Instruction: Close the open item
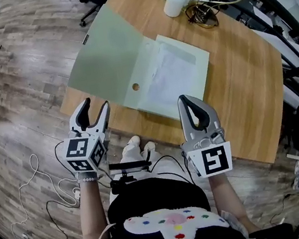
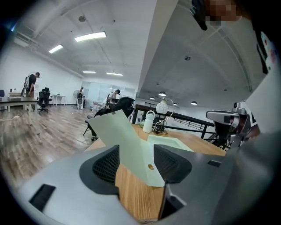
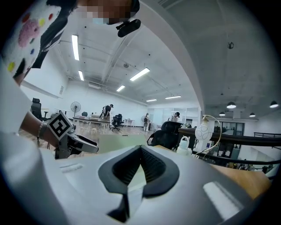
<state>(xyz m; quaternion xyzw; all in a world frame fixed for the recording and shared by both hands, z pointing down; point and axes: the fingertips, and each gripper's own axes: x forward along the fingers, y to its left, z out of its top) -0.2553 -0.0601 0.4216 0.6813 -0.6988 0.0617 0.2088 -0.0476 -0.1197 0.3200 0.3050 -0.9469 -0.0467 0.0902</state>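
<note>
Bench: one, wooden, ahead of you.
Folder: one, open, at your 12 o'clock.
Bottle: one, 1 o'clock.
Left tool: released, empty.
Right tool: clenched, empty.

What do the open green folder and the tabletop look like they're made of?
The folder looks like thin card or matte plastic sheet: pale green, no glare, one punched hole. The table looks like wood or wood-look laminate, satin finish: warm tone with grain lines.
</note>
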